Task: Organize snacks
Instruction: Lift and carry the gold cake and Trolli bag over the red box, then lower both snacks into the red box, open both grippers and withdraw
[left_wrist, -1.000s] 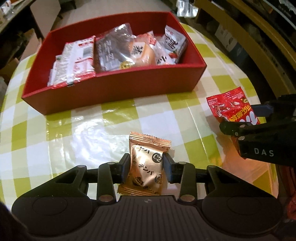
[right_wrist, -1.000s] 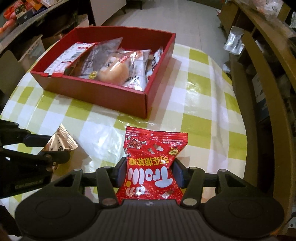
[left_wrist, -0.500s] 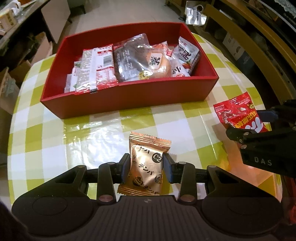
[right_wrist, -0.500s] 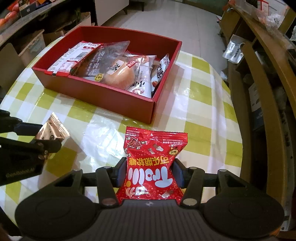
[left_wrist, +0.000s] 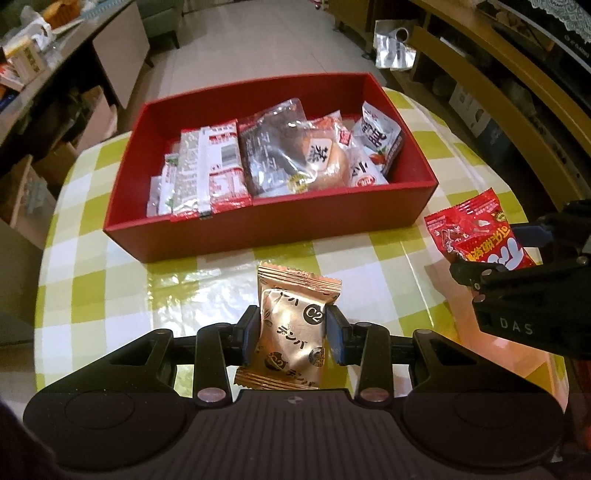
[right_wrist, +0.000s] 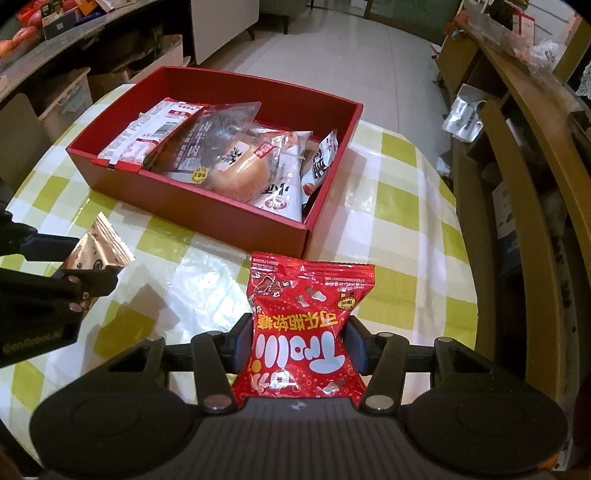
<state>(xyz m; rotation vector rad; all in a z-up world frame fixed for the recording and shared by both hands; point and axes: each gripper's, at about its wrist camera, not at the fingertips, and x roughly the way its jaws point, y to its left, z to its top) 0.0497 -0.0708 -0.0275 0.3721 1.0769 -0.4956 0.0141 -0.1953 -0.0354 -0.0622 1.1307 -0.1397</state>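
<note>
My left gripper (left_wrist: 291, 332) is shut on a gold snack packet (left_wrist: 293, 325) and holds it above the checked tablecloth, in front of the red box (left_wrist: 273, 218). My right gripper (right_wrist: 297, 343) is shut on a red candy bag (right_wrist: 306, 321), held above the table near the box's right corner (right_wrist: 306, 236). The box holds several wrapped snacks (left_wrist: 291, 147). The red bag (left_wrist: 476, 232) and right gripper show at the right of the left wrist view. The gold packet (right_wrist: 98, 251) and left gripper show at the left of the right wrist view.
The round table has a yellow-green checked cloth (right_wrist: 402, 206). A wooden shelf rail (right_wrist: 535, 122) runs along the right. Low cabinets and cardboard boxes (left_wrist: 44, 122) stand to the left. Tiled floor (left_wrist: 258, 48) lies beyond the box.
Both grippers have risen with their packets held; the red box now sits lower and farther in both views, with more floor visible beyond it.
</note>
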